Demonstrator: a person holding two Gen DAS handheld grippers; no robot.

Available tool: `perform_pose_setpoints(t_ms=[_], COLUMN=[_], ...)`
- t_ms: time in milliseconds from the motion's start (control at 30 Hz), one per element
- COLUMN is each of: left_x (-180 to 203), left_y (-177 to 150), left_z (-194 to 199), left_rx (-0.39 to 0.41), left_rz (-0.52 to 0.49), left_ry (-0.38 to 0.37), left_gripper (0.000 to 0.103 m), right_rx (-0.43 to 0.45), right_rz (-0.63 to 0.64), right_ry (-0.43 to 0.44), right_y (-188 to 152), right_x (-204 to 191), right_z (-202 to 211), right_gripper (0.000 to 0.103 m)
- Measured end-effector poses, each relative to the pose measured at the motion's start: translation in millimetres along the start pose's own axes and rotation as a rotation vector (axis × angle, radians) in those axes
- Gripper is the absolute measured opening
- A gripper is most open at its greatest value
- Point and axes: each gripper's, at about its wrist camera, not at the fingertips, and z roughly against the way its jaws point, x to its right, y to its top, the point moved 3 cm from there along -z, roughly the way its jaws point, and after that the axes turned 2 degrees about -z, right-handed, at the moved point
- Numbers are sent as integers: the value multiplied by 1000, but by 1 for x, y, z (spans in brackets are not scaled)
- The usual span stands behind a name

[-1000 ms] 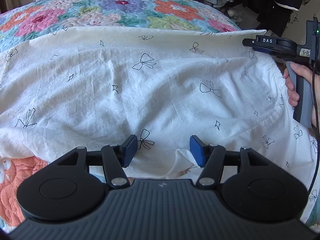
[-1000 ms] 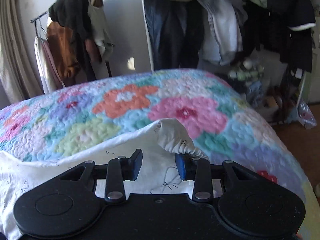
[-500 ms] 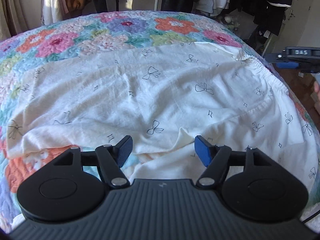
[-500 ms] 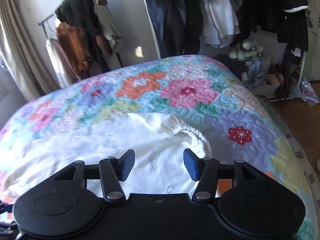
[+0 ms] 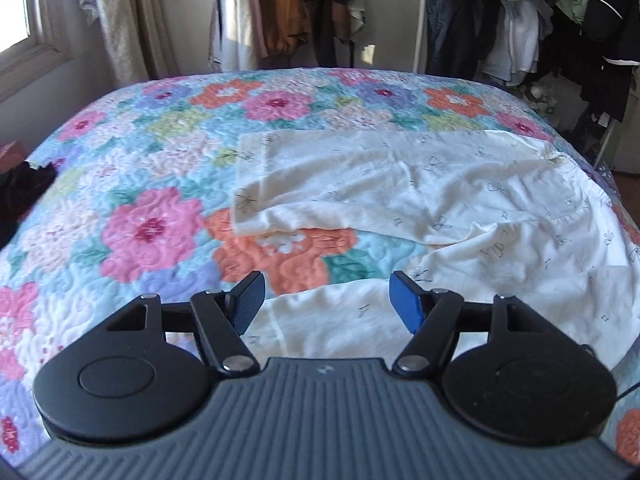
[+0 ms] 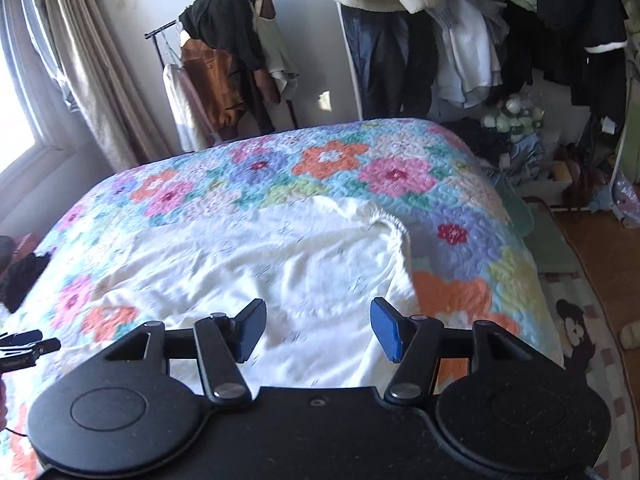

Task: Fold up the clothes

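Note:
A white garment with small black bow prints (image 5: 440,200) lies spread and rumpled on the flowered quilt (image 5: 152,232). In the right wrist view it (image 6: 280,264) fills the middle of the bed, its gathered waistband at the far right. My left gripper (image 5: 326,300) is open and empty, held above the garment's near edge. My right gripper (image 6: 318,330) is open and empty, held above the garment's near part. The tip of the left gripper (image 6: 24,350) shows at the left edge of the right wrist view.
The quilted bed (image 6: 400,176) has clothes racks behind it (image 6: 232,40) and hanging coats at the right (image 6: 560,20). A curtain and window stand at the left (image 5: 120,20). Dark clothing (image 5: 20,192) lies off the left side. A rug and floor clutter lie on the right (image 6: 580,320).
Both grippers have let go of the garment, opened wider, and pulled back and up from it. The garment now lies flat on the quilt, and more of the room shows.

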Motion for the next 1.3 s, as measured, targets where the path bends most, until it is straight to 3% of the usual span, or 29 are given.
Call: perform_pose_setpoints(t_ms=[200,333,567,700,833,967,1067,1300], left_x=[-32,-34,18,44,58,66,71,79], left_y=[-17,-33,-68,-71,-68,-68,-70,-78], left_z=[49,68,68,67,72,77,78,82], left_rx=[-7,-43,-108,-139,-148,-151,-177,-200], left_rz=[-20,-50,-30,70,131,123,119,80], left_ry=[61,65,-91,-178,-217,-186,-206,-207], left_gripper=[70,76,77,77,82,90,96,102], right_rx=[-36,-27,-114,-151,-180,-165,-165,-124], right_rz=[19,-50,-66,-36,-16,31,75,111], right_ry=[47,76,55,98,84,46,11,-68], right_y=[-24,-41,-102,-122,-121,-116,-114,-114], right_x=[-11,-13,-41,-71,-94,-111,-121,-140], right_z=[50,76,38,13,-1,4,8,15], right_gripper=[63,63,64,64,64,65,67,68])
